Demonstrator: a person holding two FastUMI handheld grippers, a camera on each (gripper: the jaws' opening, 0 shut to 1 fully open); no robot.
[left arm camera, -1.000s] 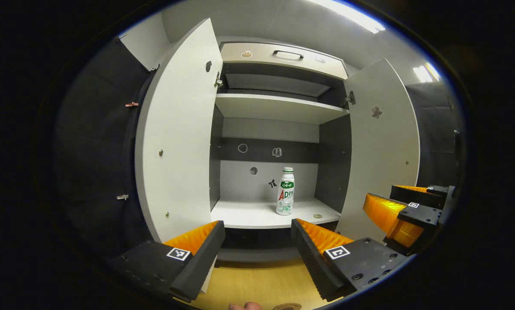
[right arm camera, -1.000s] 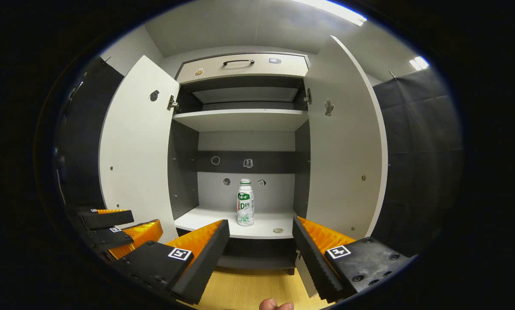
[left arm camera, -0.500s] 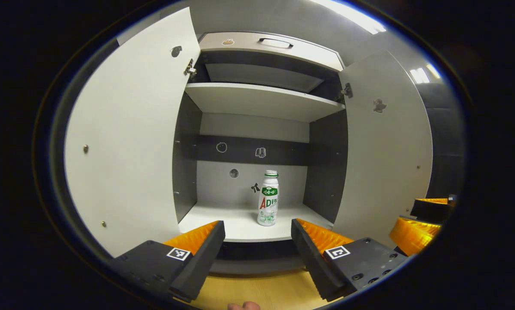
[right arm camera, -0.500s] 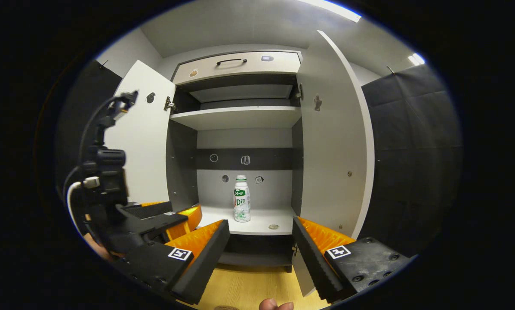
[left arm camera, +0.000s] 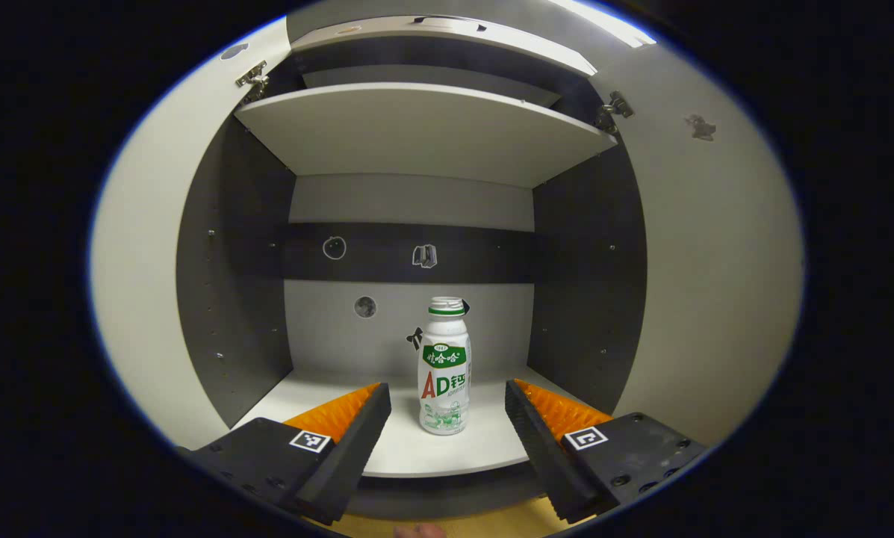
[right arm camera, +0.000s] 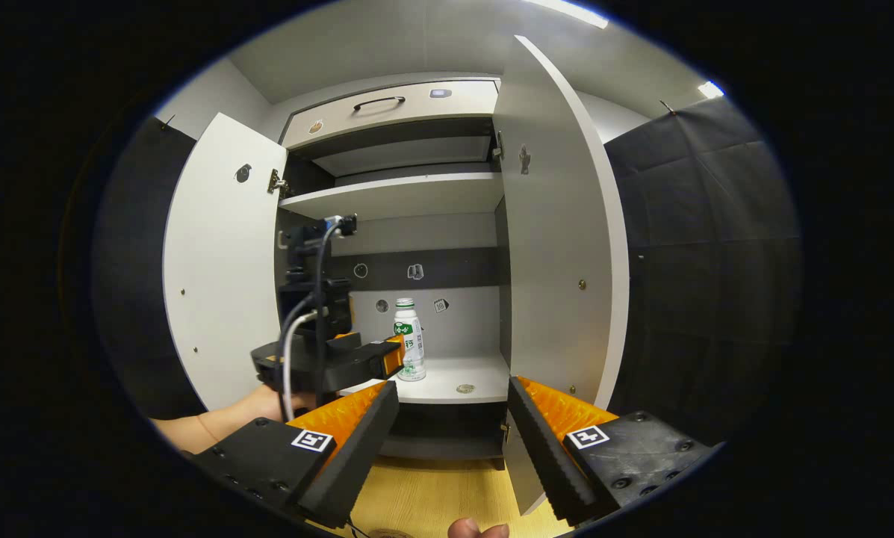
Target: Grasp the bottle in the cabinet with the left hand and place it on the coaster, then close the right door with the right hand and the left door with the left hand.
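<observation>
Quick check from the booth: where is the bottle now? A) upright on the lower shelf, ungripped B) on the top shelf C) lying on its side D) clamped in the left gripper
A: the bottle stands upright on the lower shelf, between the open left gripper fingers, untouched by either.

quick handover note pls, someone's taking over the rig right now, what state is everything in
Left gripper: open, at the front of the lower shelf, fingers either side of the bottle, not touching.
Right gripper: open, empty, held back in front of the cabinet.
Bottle upright on the shelf. Left door and right door both open.
Done: nothing yet. Left: grasp the bottle, set it on the coaster, close right door, then left.
</observation>
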